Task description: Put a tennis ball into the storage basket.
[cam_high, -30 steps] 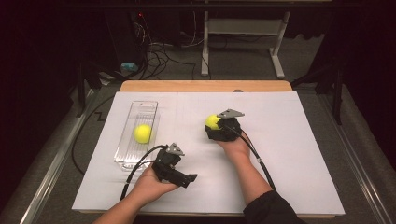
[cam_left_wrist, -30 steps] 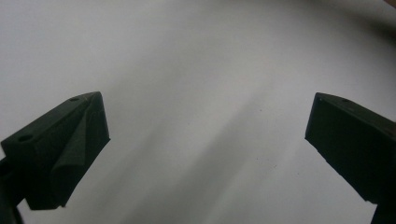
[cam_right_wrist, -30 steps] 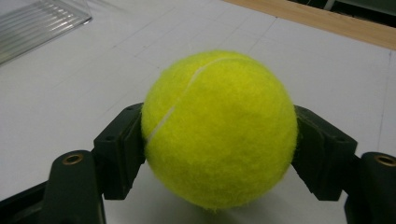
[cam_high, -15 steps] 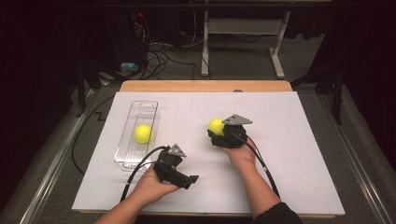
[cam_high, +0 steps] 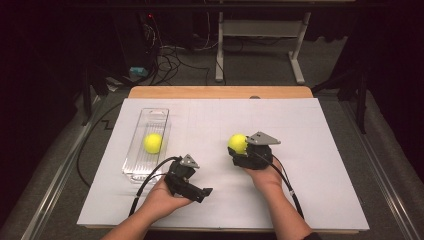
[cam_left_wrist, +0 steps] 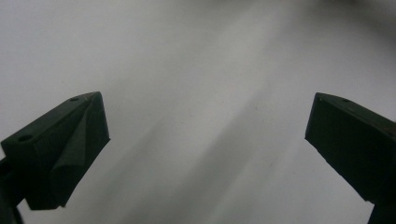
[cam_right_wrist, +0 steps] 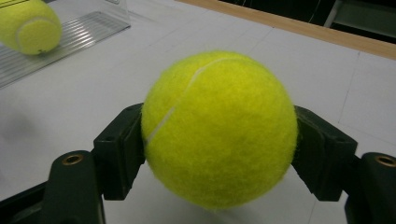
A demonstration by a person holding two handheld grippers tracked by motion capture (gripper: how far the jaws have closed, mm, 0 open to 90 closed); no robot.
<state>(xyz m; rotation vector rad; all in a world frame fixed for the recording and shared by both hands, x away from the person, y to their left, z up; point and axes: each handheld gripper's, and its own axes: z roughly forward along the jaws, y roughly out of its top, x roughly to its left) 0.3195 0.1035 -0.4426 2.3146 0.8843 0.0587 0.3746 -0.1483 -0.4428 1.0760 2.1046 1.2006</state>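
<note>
White sheet (cam_high: 310,150) covers the table. Right gripper (cam_right_wrist: 217,154) is clamped on a ball (cam_right_wrist: 219,128), jaws pressing both sides. Left gripper (cam_left_wrist: 205,135) has jaws spread wide over bare sheet. Second ball (cam_high: 153,142) lies in a clear tray (cam_high: 134,161), beyond the left gripper.

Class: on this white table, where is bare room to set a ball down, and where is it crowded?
Bare: the far right of the table, beyond the right gripper; the strip between tray and held tennis ball. Crowded: the near left, around the left gripper.
</note>
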